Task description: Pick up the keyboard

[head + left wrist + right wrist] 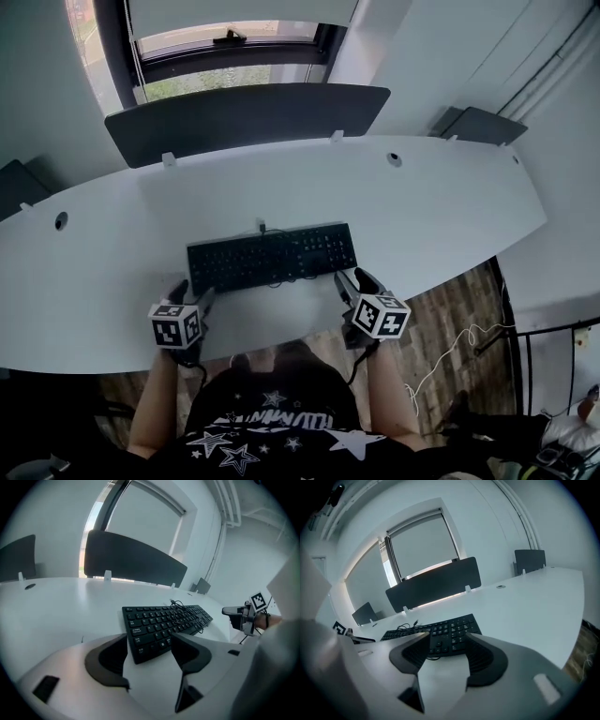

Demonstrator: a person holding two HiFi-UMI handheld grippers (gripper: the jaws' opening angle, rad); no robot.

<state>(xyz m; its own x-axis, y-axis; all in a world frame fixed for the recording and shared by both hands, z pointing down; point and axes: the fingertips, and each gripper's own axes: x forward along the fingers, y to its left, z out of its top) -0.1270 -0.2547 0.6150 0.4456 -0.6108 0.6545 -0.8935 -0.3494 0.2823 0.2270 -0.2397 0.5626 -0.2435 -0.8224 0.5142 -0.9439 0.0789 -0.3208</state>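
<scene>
The keyboard is lying flat on the white desk, its long side running across in front of the person, with its cable looping loosely over the keys. The left tool is hovering at the keyboard's near left corner, pointing down at a slant. Its jaws are standing spread, and the corner is showing in the gap just beyond their tips, with neither pad pressing on it. The right tool is hovering at the near right end, also with its jaws spread. The keyboard's right end is sitting just ahead of them, and they are pinching nothing. Both tools are staying low over the desk, one at either end of the keyboard. A dark divider is standing along the desk's far edge, below a window.
</scene>
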